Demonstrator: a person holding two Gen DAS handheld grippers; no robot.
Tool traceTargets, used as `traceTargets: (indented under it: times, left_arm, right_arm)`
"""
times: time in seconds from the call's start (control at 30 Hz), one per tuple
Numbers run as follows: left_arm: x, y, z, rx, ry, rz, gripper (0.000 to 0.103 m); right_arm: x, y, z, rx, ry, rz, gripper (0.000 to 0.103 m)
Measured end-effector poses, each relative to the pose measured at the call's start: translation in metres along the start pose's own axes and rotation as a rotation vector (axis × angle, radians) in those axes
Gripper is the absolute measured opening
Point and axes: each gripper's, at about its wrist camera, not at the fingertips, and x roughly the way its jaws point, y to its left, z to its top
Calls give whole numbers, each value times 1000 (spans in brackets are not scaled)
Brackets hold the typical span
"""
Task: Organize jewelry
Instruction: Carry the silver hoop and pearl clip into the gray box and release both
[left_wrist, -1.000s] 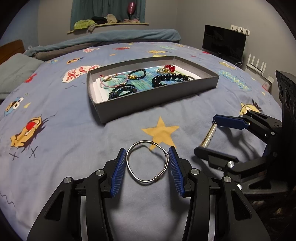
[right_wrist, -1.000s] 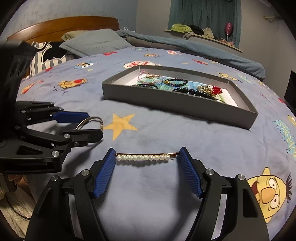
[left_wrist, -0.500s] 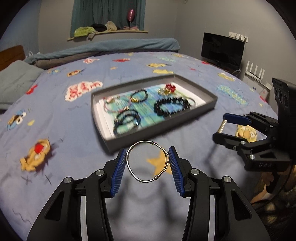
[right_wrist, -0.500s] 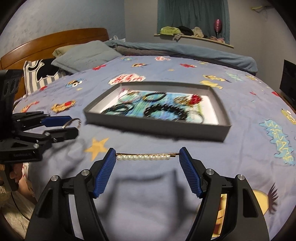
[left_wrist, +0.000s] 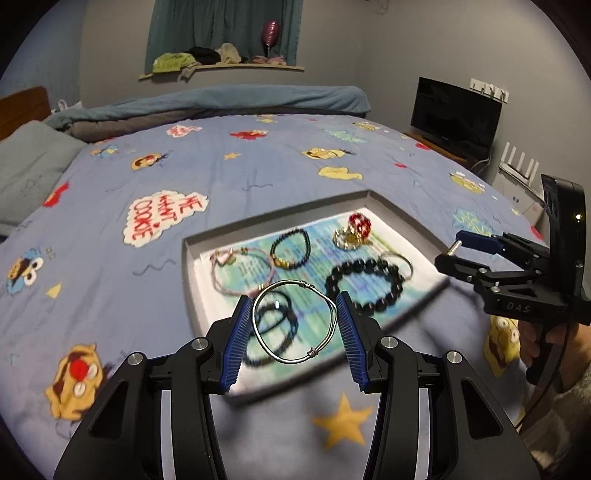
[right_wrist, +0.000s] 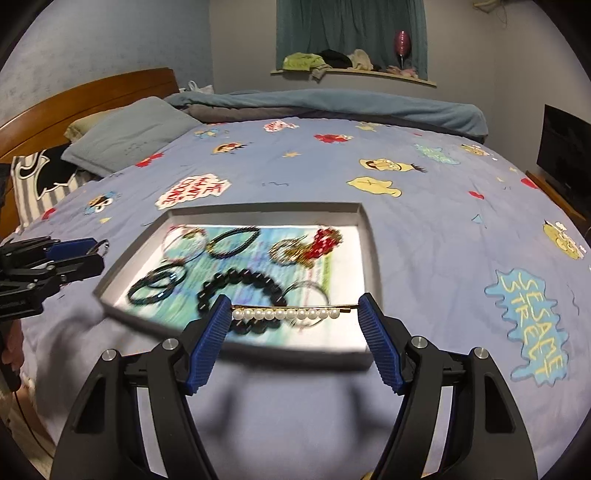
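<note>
Jewelry tray (left_wrist: 280, 221) on cartoon-print bedspread (left_wrist: 110, 302), bedroom.

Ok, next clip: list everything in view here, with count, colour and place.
silver bangle: 1, silver wire, held between the left gripper's pads.
pearl hair clip: 1, white pearls on a gold bar, held in the right gripper.
tray: 1, grey, on the bed, printed paper inside.
black bead bracelet: 1, large beads, tray's near right.
thin dark bracelets: looks like 2, tray's near left.
red and gold piece: 1, tray's far right.
bedspread: 1, blue, cartoon prints.
pillow: 1, grey, by the headboard.
TV: 1, black, right wall.
left gripper: black, blue pads.
right gripper: same.
</note>
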Motion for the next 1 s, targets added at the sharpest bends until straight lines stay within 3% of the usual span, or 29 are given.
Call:
traceTargets:
  times: [0.3,0.43,0.63,1.0]
  left_arm:
    - [50,-17,11,71,97,-36,49]
    - [72,-17,9,57,152,-52,49]
    - [96,-8,18,0,188,-42,49]
    - [127,2,20,16,256,9,49]
  right_arm:
    - [44,-3,31,-18,66,16,70]
    - [63,1,36,-12,110,26,70]
    - [88,8,41,-24,170,17,70]
    - [111,8,37,-65,238,-11,70]
